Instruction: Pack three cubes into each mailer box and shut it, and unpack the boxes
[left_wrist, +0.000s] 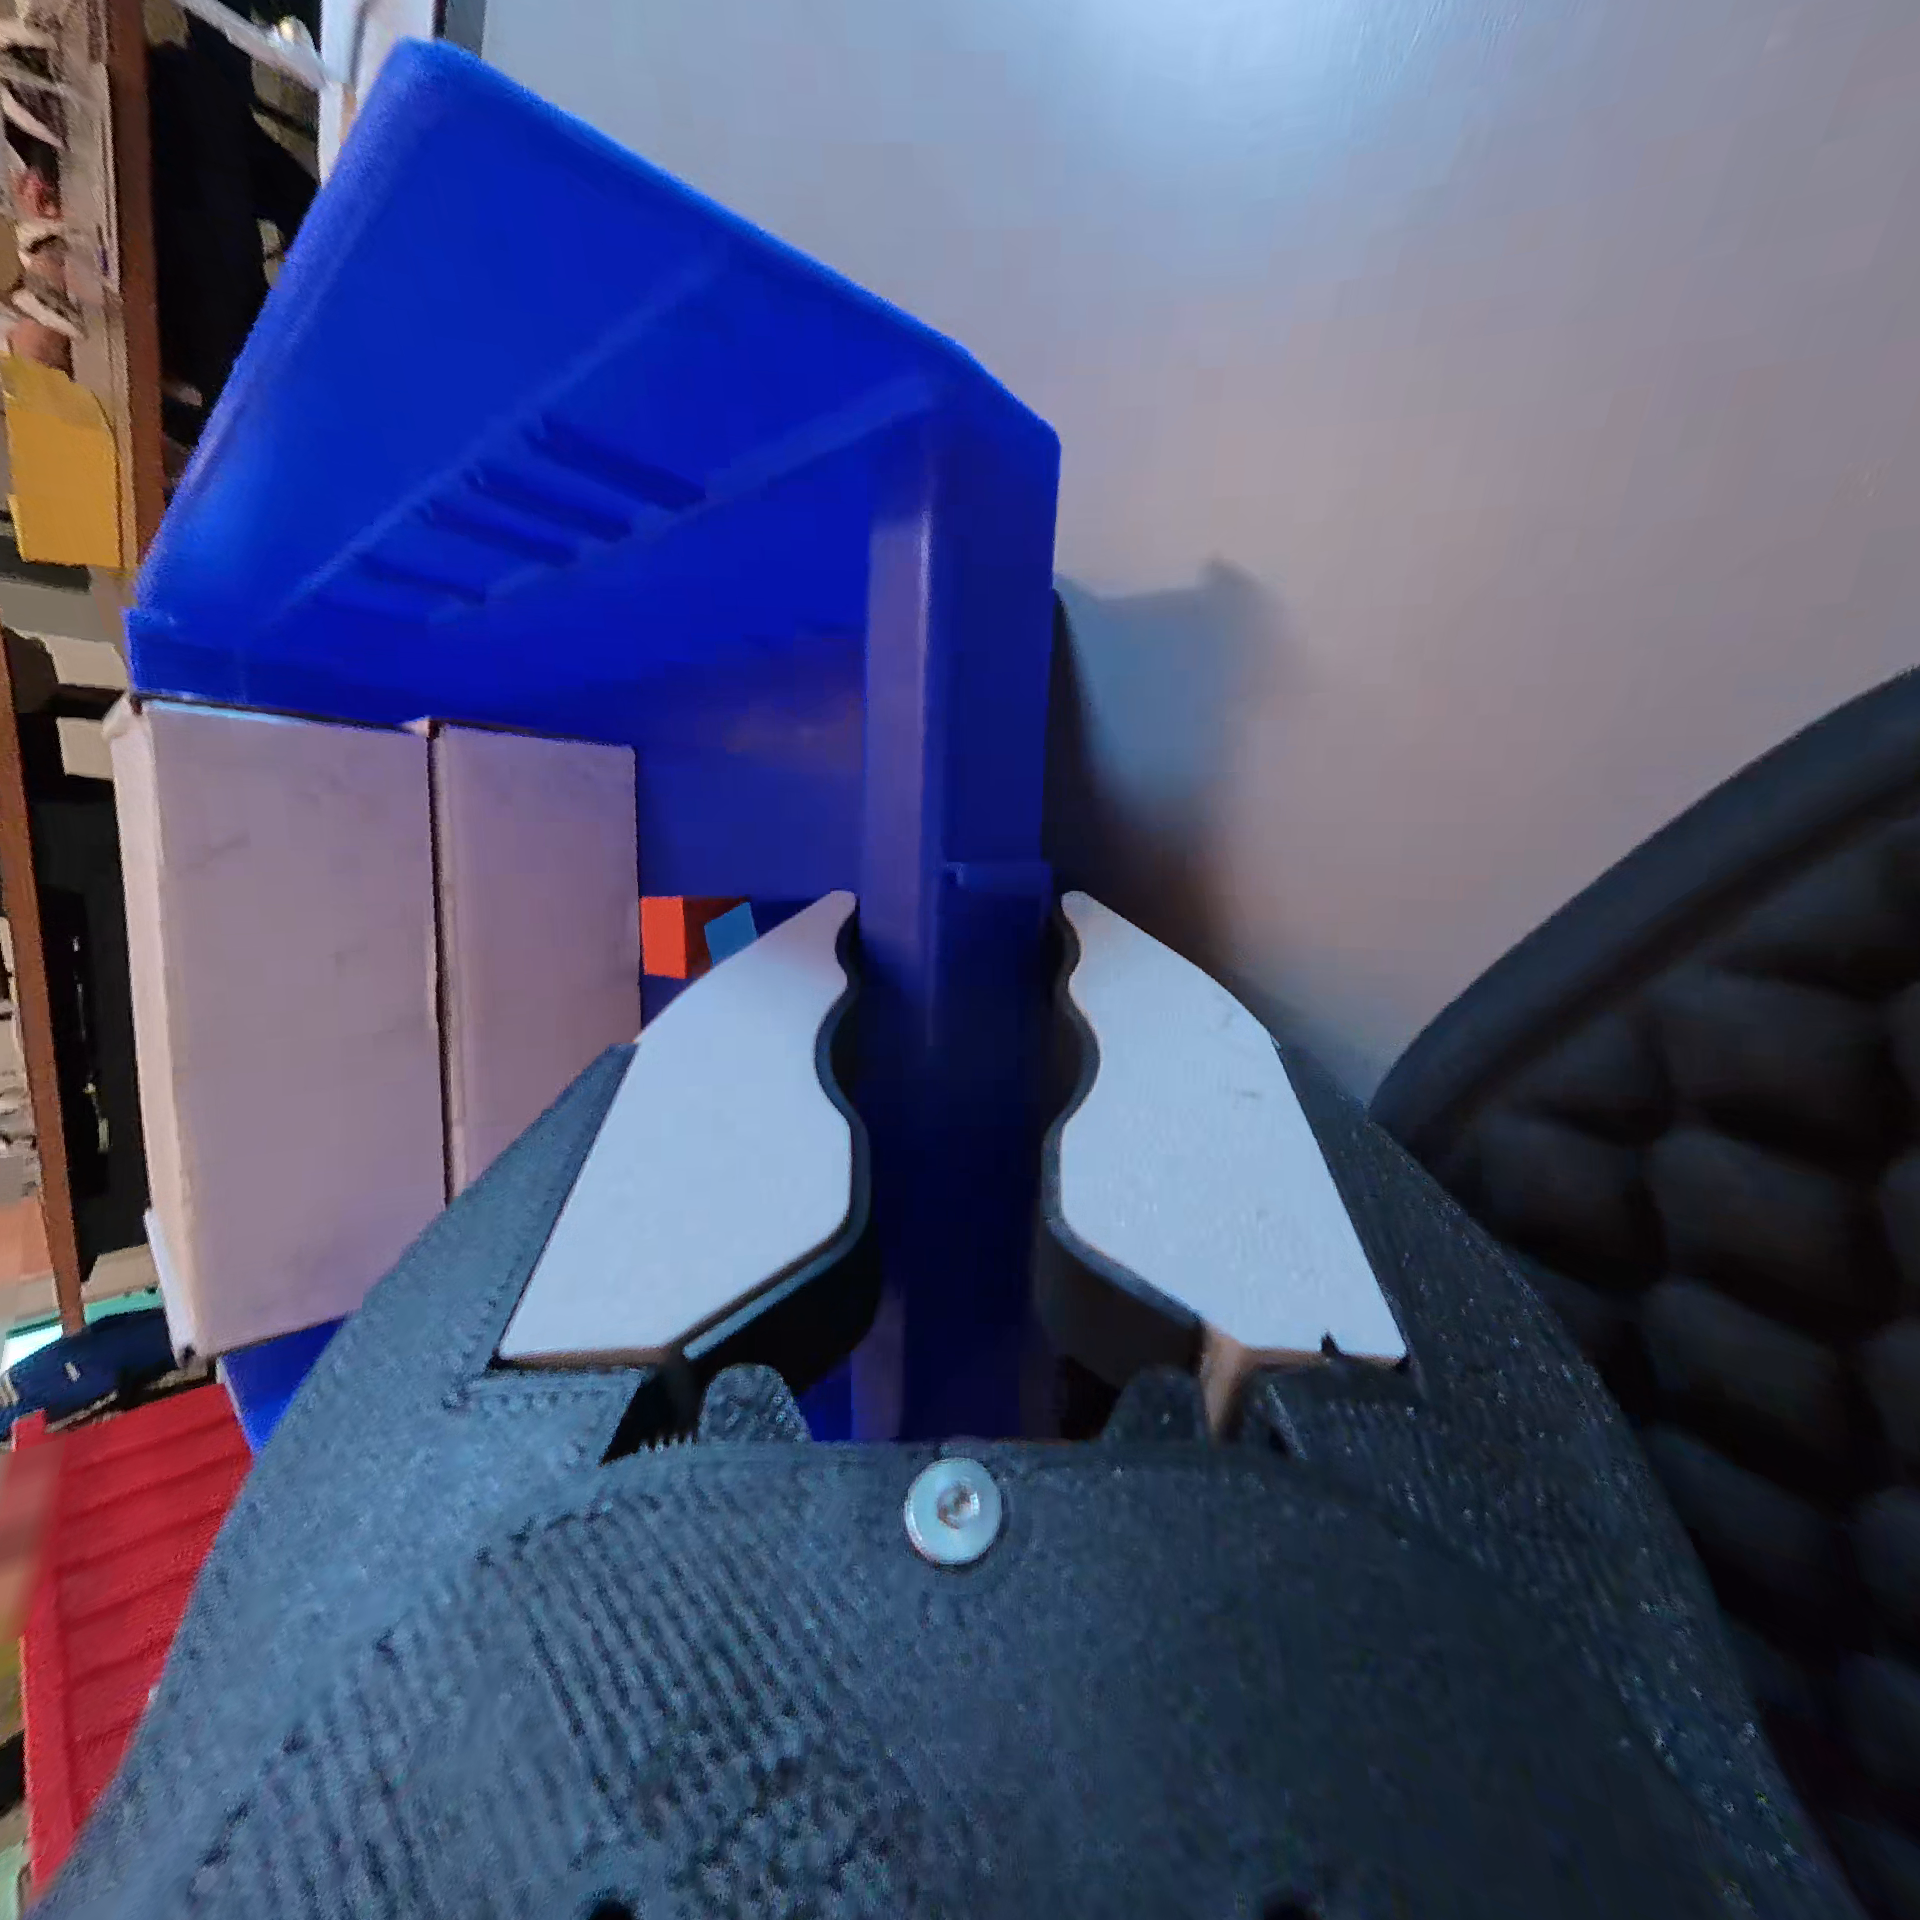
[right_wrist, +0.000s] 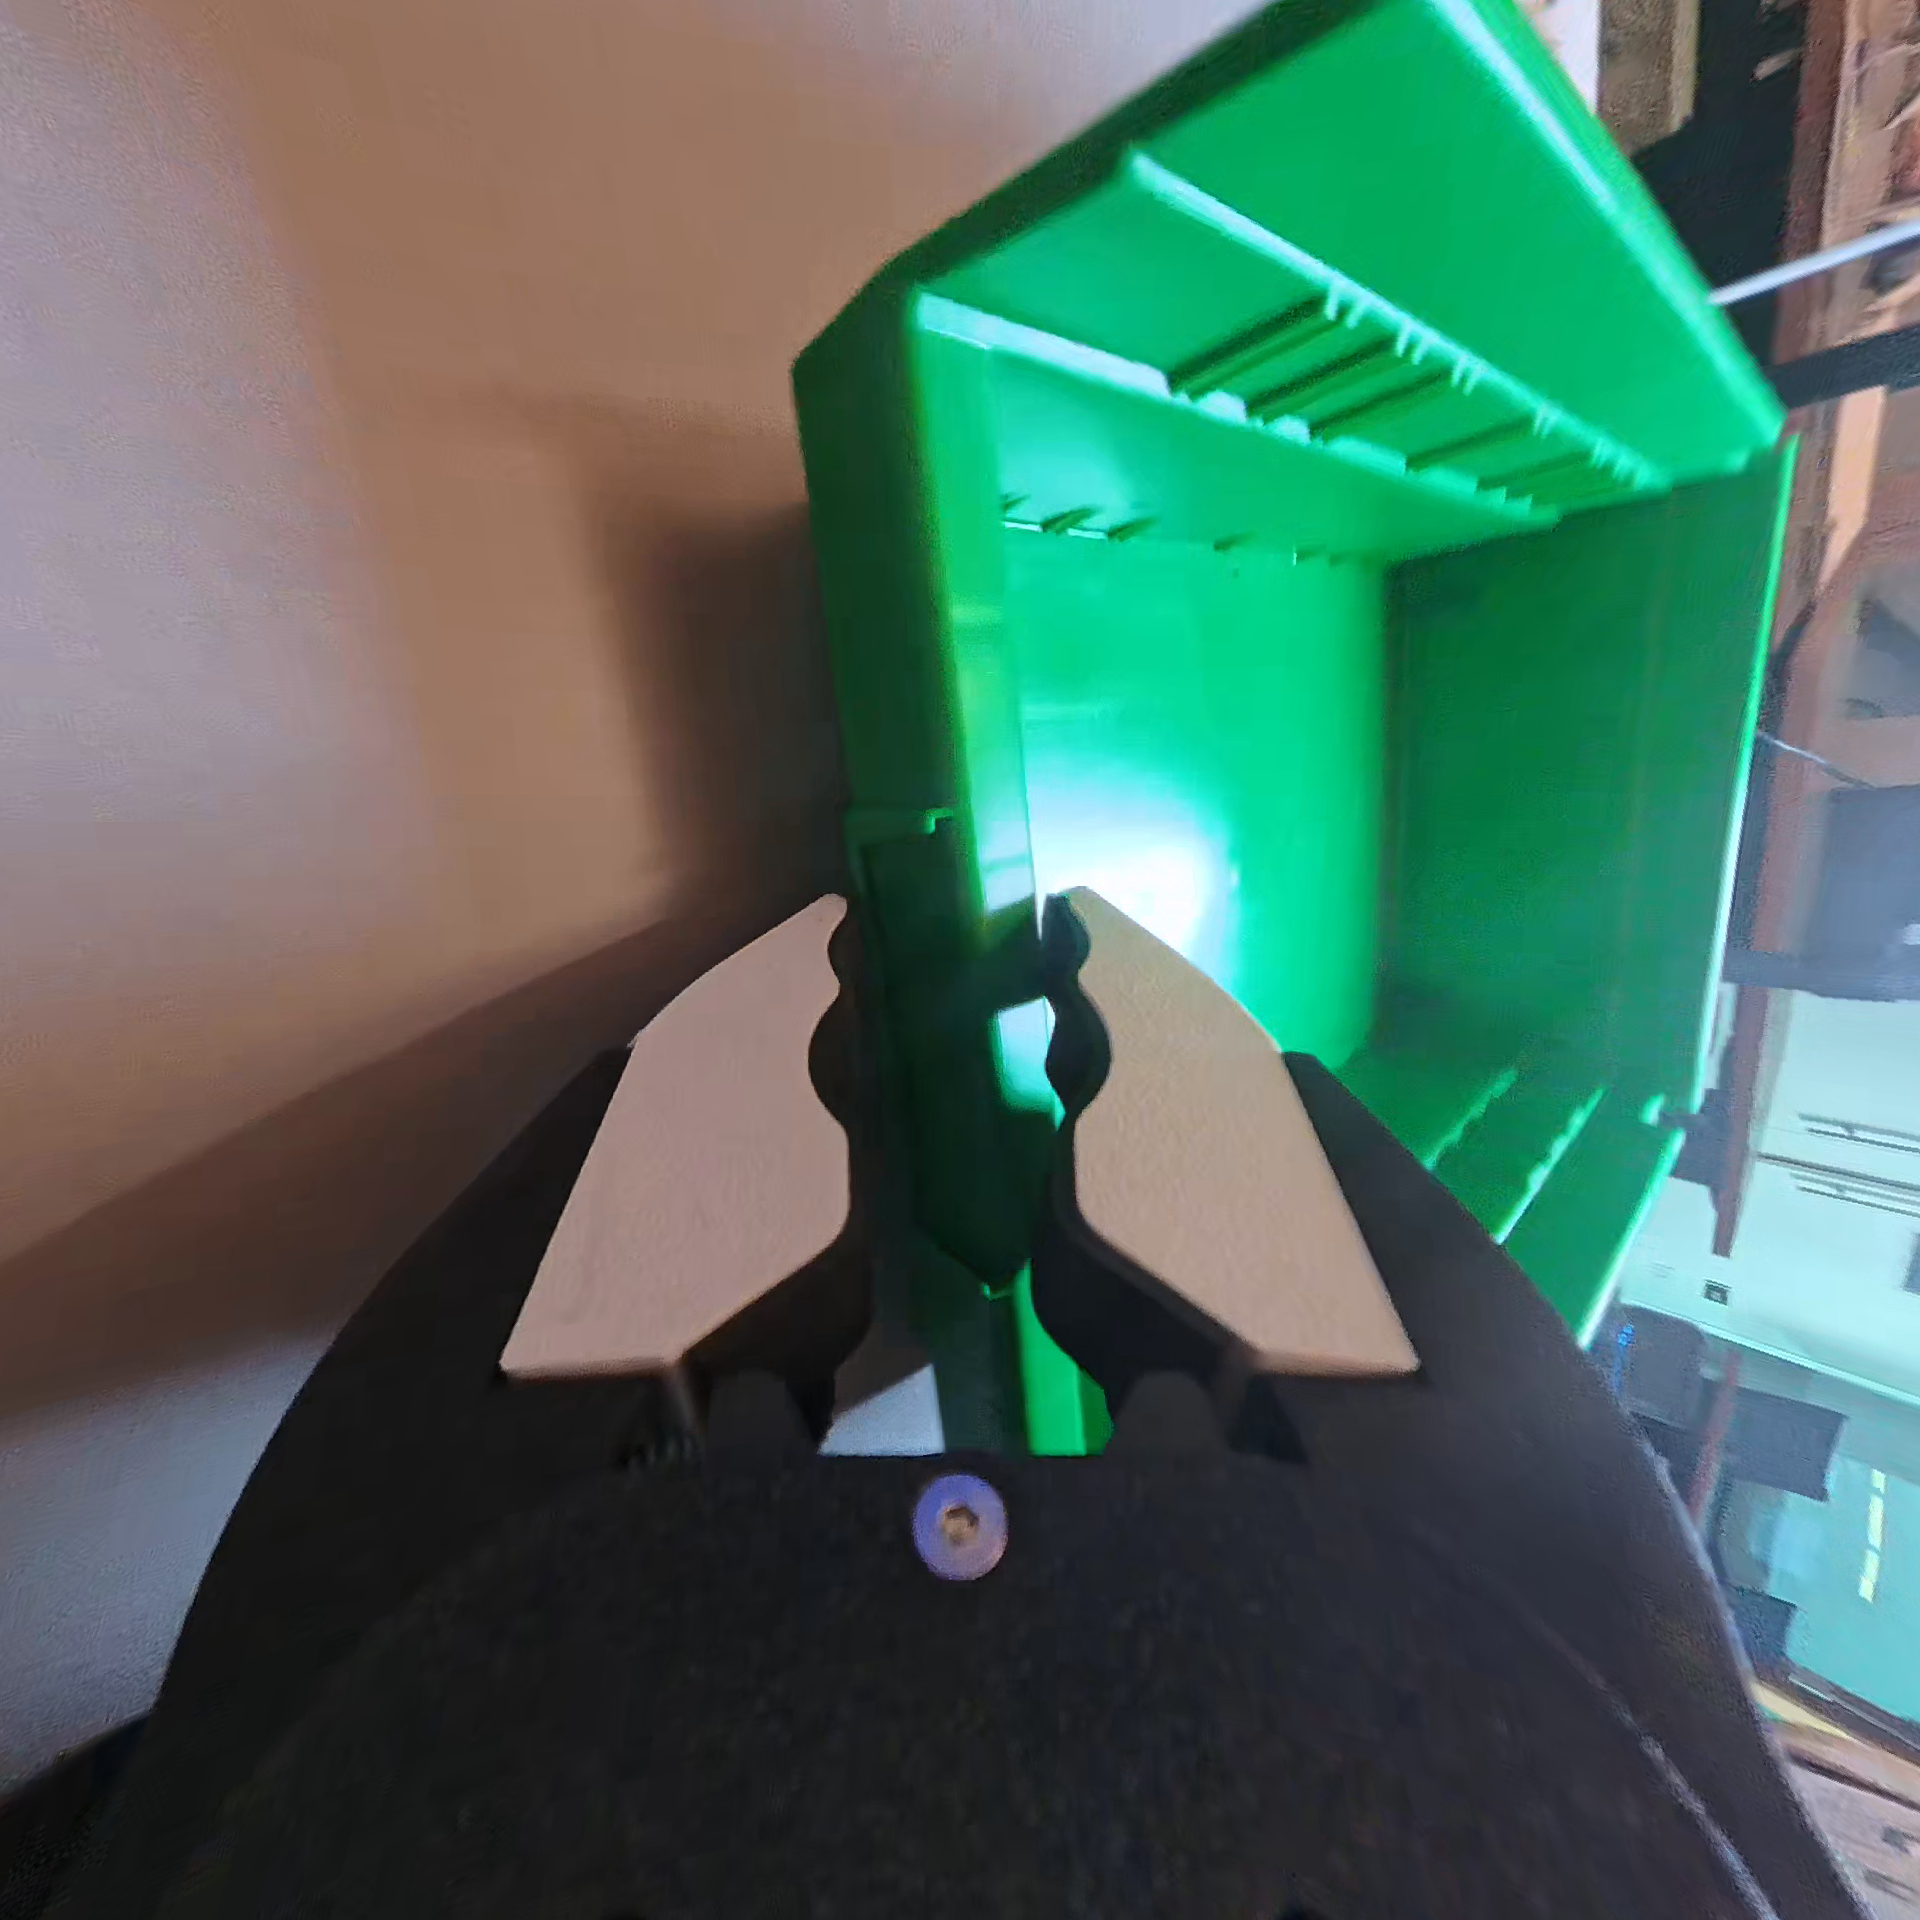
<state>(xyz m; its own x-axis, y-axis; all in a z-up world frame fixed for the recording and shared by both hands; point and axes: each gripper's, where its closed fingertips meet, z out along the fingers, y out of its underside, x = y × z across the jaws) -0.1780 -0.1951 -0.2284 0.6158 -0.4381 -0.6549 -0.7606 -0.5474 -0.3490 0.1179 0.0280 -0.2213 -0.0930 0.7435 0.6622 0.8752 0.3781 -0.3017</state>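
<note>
Left wrist view: nearest the lens, the left gripper (left_wrist: 958, 914) is seen with its pale fingers (left_wrist: 727, 1122) closed against either side of the rim of a blue bin (left_wrist: 582, 416), one finger inside the wall and one outside it. A black quilted pad (left_wrist: 1704, 1195) is seen to the right of the gripper, near the edge of the frame. Beyond the left finger, two closed white mailer boxes (left_wrist: 312, 997) are shown standing side by side within the bin, and a red cube (left_wrist: 665, 935) and a light blue cube (left_wrist: 730, 927) are partly visible just beside them, deeper in the bin. A pale tabletop (left_wrist: 1455, 364) is seen behind the bin. Right wrist view: the right gripper (right_wrist: 954, 914) is shown clamped in the same manner on the rim of a green bin (right_wrist: 1507, 779), whose wall is held between the fingers (right_wrist: 1205, 1153). The bin's interior is seen beyond the fingertips, brightly lit, with nothing visible inside, and a beige surface (right_wrist: 364, 520) is seen to its left.
</note>
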